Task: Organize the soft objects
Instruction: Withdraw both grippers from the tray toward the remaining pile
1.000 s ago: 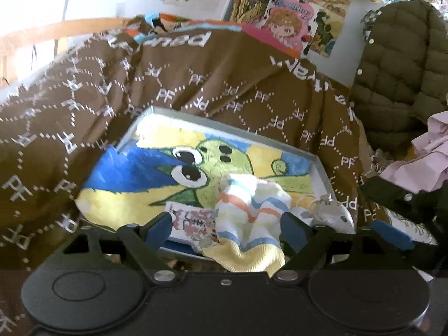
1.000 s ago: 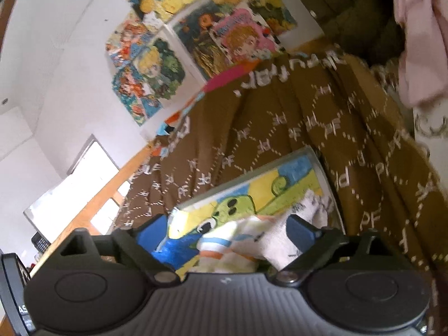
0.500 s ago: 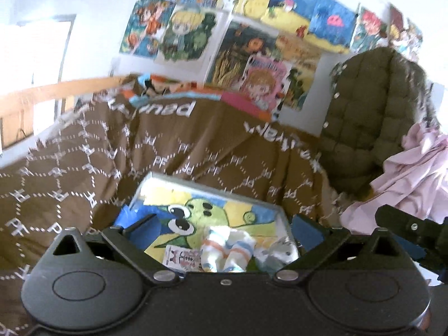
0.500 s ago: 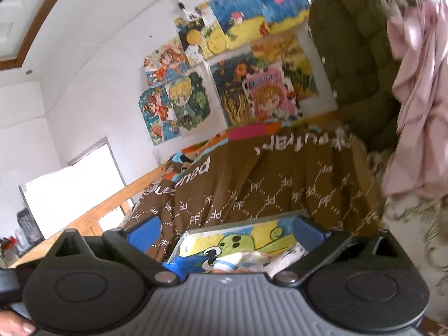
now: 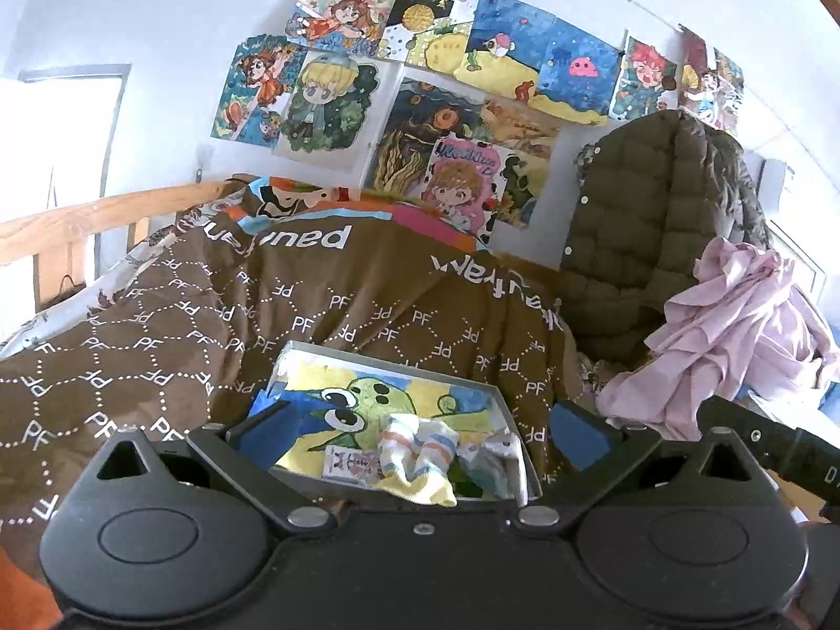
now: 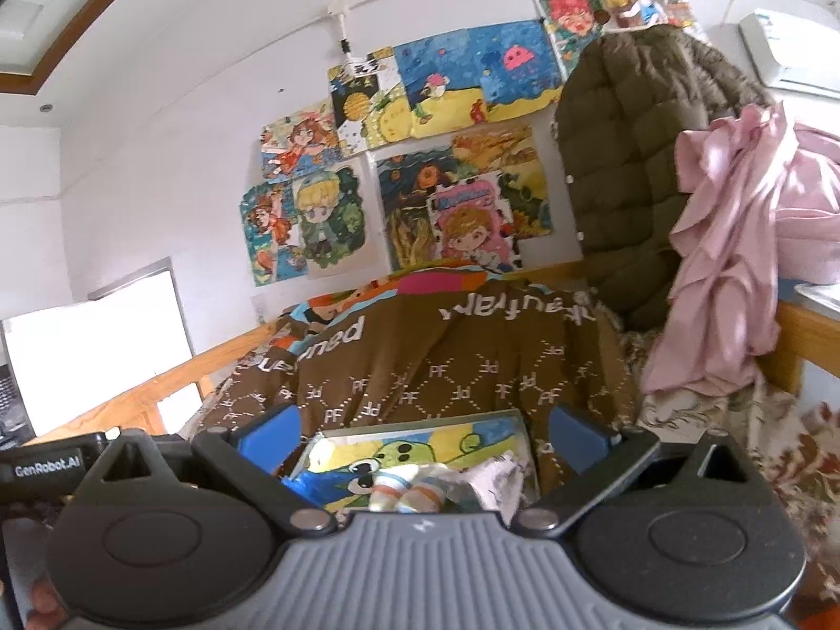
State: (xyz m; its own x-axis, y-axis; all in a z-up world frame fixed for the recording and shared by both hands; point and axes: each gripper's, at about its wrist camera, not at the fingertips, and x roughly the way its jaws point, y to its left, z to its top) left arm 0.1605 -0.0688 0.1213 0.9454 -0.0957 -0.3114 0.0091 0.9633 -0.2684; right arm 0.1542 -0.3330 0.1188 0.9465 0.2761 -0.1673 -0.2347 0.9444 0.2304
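A shallow grey tray (image 5: 512, 422) lined with a cartoon frog picture lies on the brown bed cover. In it lie striped socks (image 5: 415, 459), a small white cloth (image 5: 485, 459) and a little printed packet (image 5: 350, 463). My left gripper (image 5: 420, 433) is open and empty, held back above the tray's near edge. In the right wrist view the tray (image 6: 517, 422), socks (image 6: 407, 491) and white cloth (image 6: 499, 478) show low down. My right gripper (image 6: 422, 433) is open and empty, also held back from the tray.
The brown patterned cover (image 5: 210, 315) spreads over the bed with a wooden rail (image 5: 79, 220) at left. An olive puffer jacket (image 5: 640, 220) and pink garment (image 5: 735, 325) hang at right. Drawings cover the wall. The other gripper's body (image 5: 777, 451) shows at right.
Both grippers have pulled back and up from the tray, so it looks smaller and lower. The socks and cloth stay in the tray. Both jaws stay open.
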